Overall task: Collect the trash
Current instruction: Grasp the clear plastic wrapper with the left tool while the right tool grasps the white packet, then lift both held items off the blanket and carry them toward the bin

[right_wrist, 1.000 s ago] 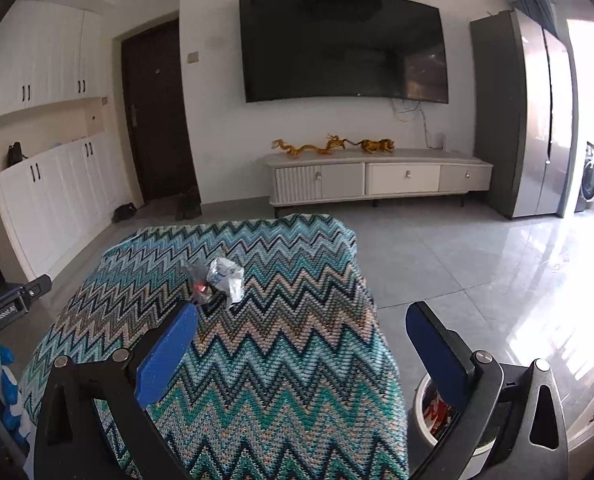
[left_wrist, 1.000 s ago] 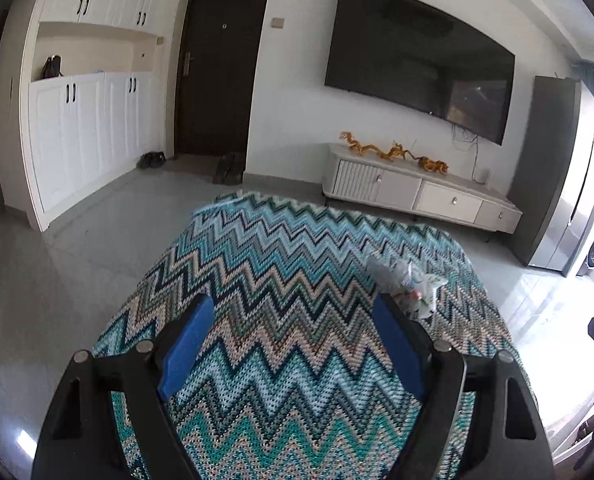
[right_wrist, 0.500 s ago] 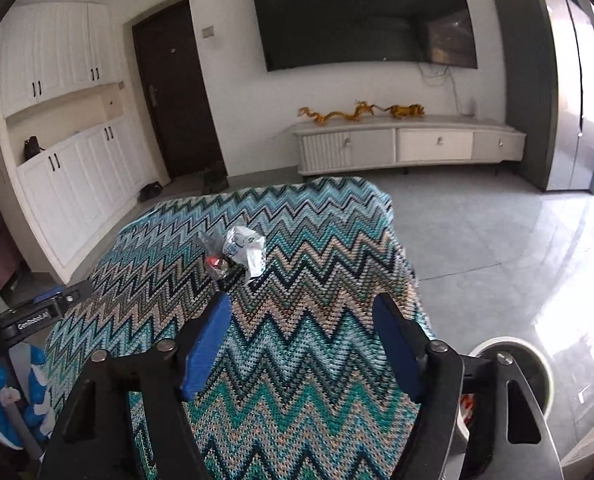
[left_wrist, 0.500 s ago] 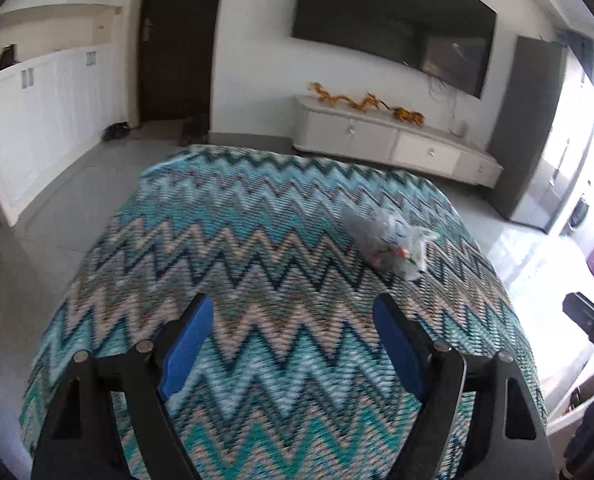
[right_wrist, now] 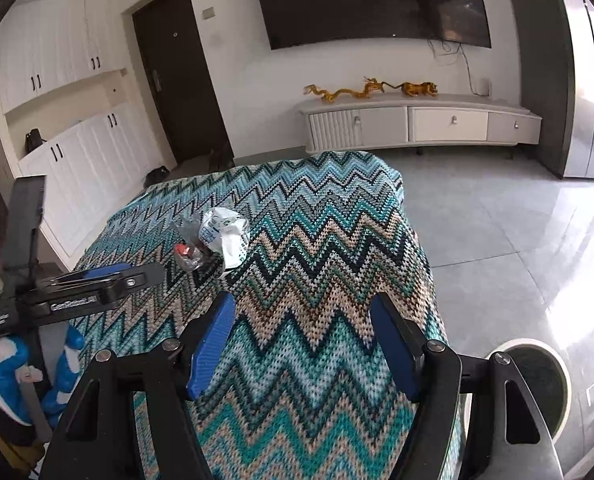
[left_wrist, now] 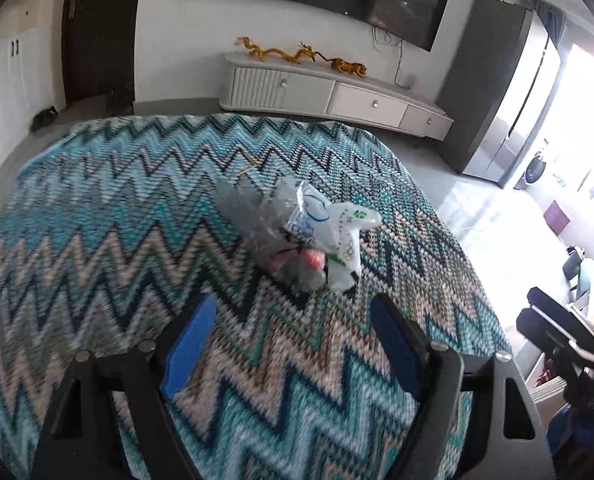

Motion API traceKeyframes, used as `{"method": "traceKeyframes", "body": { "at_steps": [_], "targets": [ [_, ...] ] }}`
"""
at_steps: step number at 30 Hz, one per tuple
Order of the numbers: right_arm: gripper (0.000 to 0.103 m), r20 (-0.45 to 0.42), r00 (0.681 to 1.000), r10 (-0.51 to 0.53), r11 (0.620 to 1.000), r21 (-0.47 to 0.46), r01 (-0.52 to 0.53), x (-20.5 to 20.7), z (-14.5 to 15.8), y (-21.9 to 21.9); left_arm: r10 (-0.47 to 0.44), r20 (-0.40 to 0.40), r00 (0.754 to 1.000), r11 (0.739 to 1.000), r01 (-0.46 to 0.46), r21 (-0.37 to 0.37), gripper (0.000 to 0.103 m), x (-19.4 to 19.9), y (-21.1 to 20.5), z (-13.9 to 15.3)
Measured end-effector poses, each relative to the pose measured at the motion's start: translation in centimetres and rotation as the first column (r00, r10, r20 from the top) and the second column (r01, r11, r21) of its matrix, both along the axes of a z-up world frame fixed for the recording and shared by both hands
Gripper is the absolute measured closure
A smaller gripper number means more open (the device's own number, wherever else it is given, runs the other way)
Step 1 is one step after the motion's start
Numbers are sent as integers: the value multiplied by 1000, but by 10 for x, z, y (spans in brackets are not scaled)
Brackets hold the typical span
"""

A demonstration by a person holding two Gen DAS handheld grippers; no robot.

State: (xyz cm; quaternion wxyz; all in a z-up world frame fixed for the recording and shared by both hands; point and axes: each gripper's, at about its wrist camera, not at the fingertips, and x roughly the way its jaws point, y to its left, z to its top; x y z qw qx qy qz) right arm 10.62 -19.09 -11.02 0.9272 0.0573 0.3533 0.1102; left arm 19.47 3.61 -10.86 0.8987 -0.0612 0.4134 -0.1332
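Two grippers | left gripper [left_wrist: 293, 344] fingers closing, empty | right gripper [right_wrist: 303, 344] fingers apart | trash [left_wrist: 301, 236] ahead

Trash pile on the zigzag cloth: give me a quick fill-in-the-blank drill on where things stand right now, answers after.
1. The trash pile of crumpled plastic lies on the ____-patterned blanket.
2. Between the pads of the left gripper, whose jaws are closing, there is ____.
3. In the right wrist view, the round trash bin stands on the ____, right of the blanket.
4. The gold dragon figurines sit on the white ____ under the TV.

Missing words: zigzag; nothing; floor; cabinet
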Motion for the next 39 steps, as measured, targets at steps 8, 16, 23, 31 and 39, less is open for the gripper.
{"method": "traceKeyframes", "body": {
  "at_steps": [8,16,23,31,39],
  "targets": [
    [33,-12,999,42,999,13,-41,36,-12,9,-26,-86,996,999,22,-49,80,39,-1,-23],
    [33,-36,988,148,988,53,-146,81,-24,51,19,-79,997,994,-28,-107,90,35,29,-28],
    [33,-75,972,222,973,86,-215,121,-44,96,74,-53,996,991,-79,-107,90,15,59,-21],
    [52,-120,967,225,973,73,-217,144,-53,118,126,-60,990,984,-132,-116,90,-7,87,-18],
    [64,-111,968,226,973,81,-218,118,-45,107,145,-23,989,984,-147,-101,90,-40,90,3]
  ]
}}
